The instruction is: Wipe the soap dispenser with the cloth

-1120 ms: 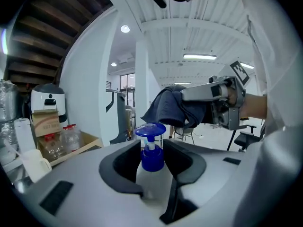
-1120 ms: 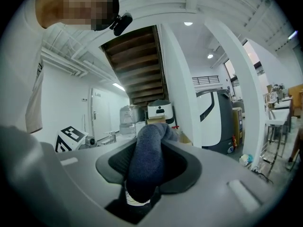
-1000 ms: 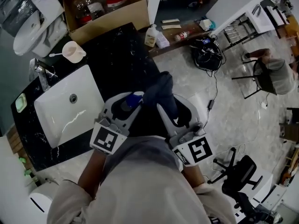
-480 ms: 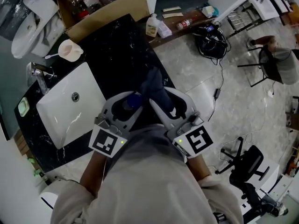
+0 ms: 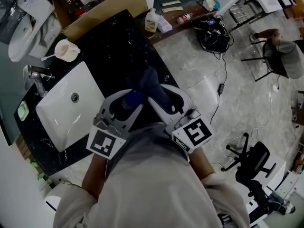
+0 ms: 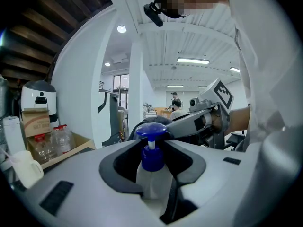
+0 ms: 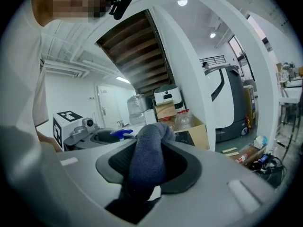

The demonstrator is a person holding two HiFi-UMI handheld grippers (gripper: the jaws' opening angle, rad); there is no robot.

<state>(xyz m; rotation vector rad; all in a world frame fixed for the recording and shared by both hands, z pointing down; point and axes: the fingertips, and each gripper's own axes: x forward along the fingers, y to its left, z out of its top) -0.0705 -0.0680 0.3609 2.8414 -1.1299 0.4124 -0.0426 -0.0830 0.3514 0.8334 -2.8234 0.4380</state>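
At frame centre the soap dispenser [image 5: 134, 99] is clamped in the left hand-held gripper [image 5: 125, 106], the cloth [image 5: 151, 82] in the right hand-held gripper [image 5: 164, 103]. The dispenser could be twisted loose if rubbed too hard.

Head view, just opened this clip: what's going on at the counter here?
A person stands at a black counter beside a white sink, a gripper in each hand. The left gripper is closed on the soap dispenser with the blue pump. The right gripper clamps a dark blue cloth, whose free end sits up by the pump head. Whether cloth and pump touch is unclear.
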